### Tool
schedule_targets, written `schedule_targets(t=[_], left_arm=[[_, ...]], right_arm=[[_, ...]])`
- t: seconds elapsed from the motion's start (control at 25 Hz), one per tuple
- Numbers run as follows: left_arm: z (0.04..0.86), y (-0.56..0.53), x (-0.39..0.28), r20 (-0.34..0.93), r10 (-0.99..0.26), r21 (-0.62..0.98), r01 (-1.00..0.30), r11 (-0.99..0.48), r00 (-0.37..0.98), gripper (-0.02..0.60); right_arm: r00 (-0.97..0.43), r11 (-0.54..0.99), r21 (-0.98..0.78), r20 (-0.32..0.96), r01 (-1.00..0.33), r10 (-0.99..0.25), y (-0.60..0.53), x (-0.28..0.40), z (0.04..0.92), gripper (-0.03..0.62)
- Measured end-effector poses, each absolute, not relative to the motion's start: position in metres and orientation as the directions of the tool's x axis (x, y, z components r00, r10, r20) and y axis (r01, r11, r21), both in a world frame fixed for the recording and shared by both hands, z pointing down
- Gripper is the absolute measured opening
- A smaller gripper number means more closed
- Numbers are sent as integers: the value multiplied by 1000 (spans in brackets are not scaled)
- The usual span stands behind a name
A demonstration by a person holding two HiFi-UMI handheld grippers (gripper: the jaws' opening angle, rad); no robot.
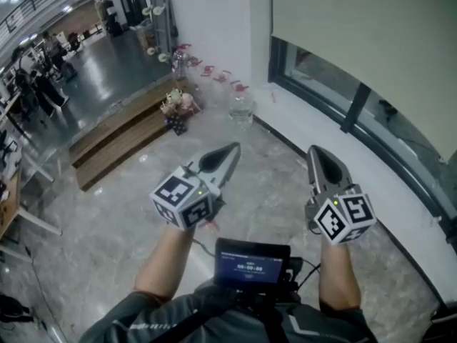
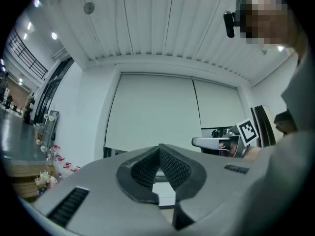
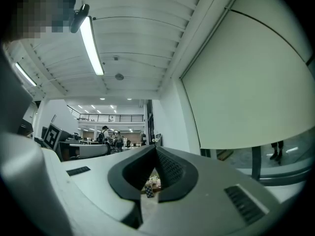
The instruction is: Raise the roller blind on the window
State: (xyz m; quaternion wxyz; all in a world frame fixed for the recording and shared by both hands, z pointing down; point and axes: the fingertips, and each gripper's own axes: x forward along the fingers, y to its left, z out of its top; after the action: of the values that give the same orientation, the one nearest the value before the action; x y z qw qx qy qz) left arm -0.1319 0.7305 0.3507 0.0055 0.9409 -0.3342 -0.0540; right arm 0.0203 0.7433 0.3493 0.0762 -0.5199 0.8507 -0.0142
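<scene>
The pale roller blind hangs over the window at the upper right and covers most of the glass; a strip of glass shows below its bottom edge. My left gripper and right gripper are held side by side above the floor, short of the white sill. Both are shut, with nothing between the jaws. In the left gripper view the blind fills the wall ahead of the closed left gripper, and the right gripper shows at the right. The right gripper has the blind to its right.
A clear water jug and a flower basket stand on the marble floor by the wall corner. Wooden steps run off to the left. A small screen hangs at the person's chest. People stand far off in the hall.
</scene>
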Motion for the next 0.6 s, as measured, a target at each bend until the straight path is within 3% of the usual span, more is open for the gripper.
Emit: schedule_targets(t=[0.28,0.6], left_arm=[[367,733,-147,-53,-680,-25,-682,-731,731,-5],[376,719,-166,-101,-661,50,-660,-750,744,-5]], right_arm=[[-441,449,-106,-86,-887,-893,753,4,360,11],[-416,420,-91,-56,-903,-908,744,-9,364,11]])
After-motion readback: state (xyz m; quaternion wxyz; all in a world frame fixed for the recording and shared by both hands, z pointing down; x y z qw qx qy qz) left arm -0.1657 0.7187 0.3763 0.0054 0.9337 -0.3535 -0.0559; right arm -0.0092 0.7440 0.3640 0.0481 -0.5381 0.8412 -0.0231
